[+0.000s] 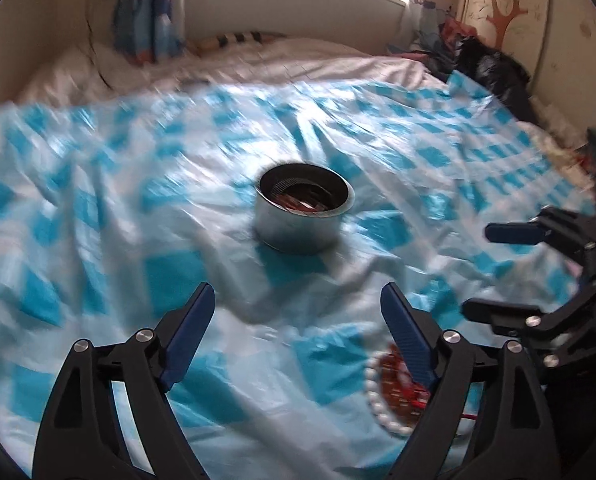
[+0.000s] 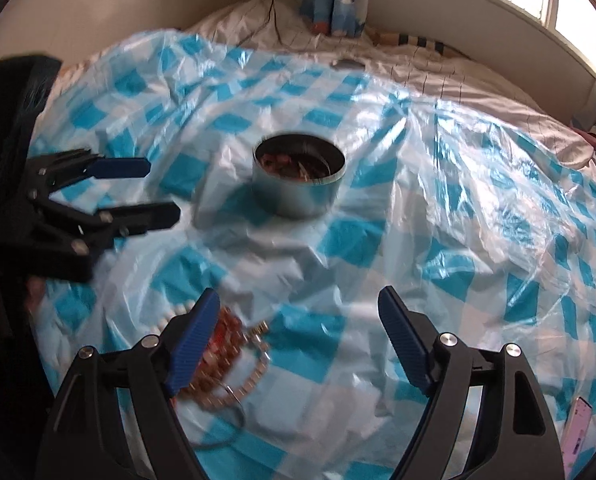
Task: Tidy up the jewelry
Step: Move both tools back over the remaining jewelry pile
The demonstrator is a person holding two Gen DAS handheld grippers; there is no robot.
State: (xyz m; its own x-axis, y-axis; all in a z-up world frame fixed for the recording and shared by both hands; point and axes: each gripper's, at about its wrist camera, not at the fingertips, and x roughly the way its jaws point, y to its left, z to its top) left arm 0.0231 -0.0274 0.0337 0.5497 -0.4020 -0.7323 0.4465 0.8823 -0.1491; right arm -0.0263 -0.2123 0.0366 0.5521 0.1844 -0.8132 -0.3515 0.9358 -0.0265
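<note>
Bed [image 1: 97,208] under checked sheet: tin [image 1: 304,216] mid-frame, beads [image 2: 221,354] bottom. Left gripper [image 1: 295,336] and right gripper [image 2: 298,336] fingers open, empty. Next, likely: grab beads, drop in tin.

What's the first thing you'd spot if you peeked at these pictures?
Probably the round metal tin sitting in the middle of the crinkly blue-and-white checked sheet, with reddish jewelry inside. Next, the pile of beads and bracelets lying on the sheet nearer the cameras, beside the open right gripper and the open left gripper.
</note>
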